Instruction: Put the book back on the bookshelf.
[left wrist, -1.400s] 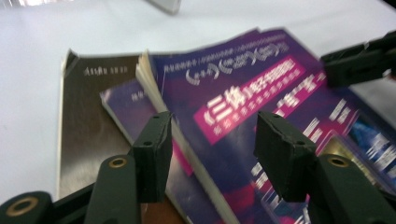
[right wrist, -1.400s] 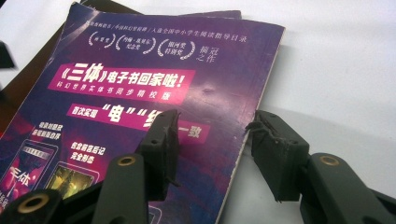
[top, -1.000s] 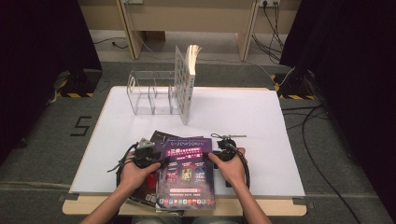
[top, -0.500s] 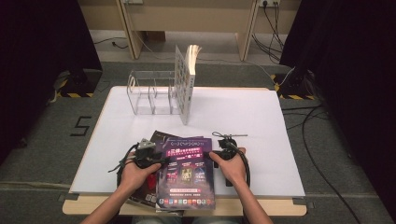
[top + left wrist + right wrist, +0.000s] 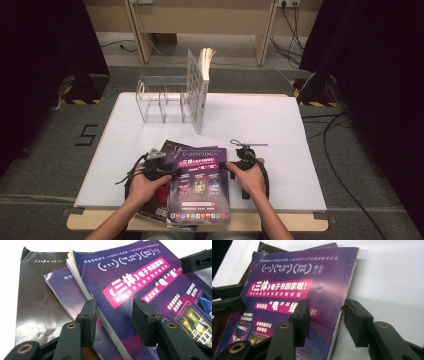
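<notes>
- High view: purple book (image 5: 200, 185) lies on top of a small stack at the near edge of the white table (image 5: 260, 125), at 6 o'clock from the clear rack (image 5: 165, 100) and the upright book (image 5: 202, 87) standing at the rack's right end.
- High view: left gripper (image 5: 172, 172) sits at 9 o'clock of the purple book, at its left edge; right gripper (image 5: 231, 167) sits at 3 o'clock, at its right edge. Each is carried in a hand coming in from 6 o'clock.
- Left gripper view: jaws straddle the page edge of the purple book, one jaw over the cover, the other over the second purple book (image 5: 65, 295) below. Gap visible on both sides; jaws have just been closing, not yet pressing. A dark booklet (image 5: 37, 295) lies under the stack, toward 9 o'clock. Right gripper's tip shows at 2 o'clock.
- Right gripper view: jaws straddle the book's spine edge, one jaw above the cover, the other over bare table at 3 o'clock. Jaws have just been closing, book between them, no clamp visible yet.
</notes>
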The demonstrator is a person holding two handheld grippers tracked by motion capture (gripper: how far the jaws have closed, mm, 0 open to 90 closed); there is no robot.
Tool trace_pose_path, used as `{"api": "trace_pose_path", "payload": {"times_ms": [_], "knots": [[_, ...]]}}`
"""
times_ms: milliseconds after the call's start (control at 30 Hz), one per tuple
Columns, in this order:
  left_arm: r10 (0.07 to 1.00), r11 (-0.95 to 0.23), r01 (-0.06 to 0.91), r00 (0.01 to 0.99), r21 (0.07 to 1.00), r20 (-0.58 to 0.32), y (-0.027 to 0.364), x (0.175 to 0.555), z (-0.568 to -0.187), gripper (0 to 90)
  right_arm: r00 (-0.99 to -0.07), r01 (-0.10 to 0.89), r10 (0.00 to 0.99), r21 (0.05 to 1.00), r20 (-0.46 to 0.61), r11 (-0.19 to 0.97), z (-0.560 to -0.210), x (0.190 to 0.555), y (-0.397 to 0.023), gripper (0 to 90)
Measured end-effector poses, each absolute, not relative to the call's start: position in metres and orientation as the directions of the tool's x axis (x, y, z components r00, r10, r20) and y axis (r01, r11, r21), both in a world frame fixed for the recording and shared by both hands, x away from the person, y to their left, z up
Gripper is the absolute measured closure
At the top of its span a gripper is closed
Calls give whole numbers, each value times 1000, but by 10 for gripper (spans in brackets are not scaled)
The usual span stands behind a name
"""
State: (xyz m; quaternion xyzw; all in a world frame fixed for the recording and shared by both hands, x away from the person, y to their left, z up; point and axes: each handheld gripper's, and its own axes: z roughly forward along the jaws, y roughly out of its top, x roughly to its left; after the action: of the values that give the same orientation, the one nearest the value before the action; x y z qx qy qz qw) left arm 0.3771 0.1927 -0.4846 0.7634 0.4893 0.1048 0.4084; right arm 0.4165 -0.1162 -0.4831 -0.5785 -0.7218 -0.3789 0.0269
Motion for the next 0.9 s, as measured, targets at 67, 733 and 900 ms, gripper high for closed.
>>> {"api": "trace_pose_path", "payload": {"times_ms": [67, 733, 900], "knots": [[833, -190, 662, 500, 725, -238, 193, 377, -484, 548, -339, 855, 817, 515, 466, 61, -482, 416, -115, 542], [832, -173, 674, 490, 718, -260, 194, 375, -485, 556, -328, 895, 797, 436, 507, 91, -479, 421, -116, 496], [832, -169, 673, 489, 720, -261, 195, 374, -485, 556, -329, 892, 811, 441, 483, 99, -477, 419, -113, 508]]}}
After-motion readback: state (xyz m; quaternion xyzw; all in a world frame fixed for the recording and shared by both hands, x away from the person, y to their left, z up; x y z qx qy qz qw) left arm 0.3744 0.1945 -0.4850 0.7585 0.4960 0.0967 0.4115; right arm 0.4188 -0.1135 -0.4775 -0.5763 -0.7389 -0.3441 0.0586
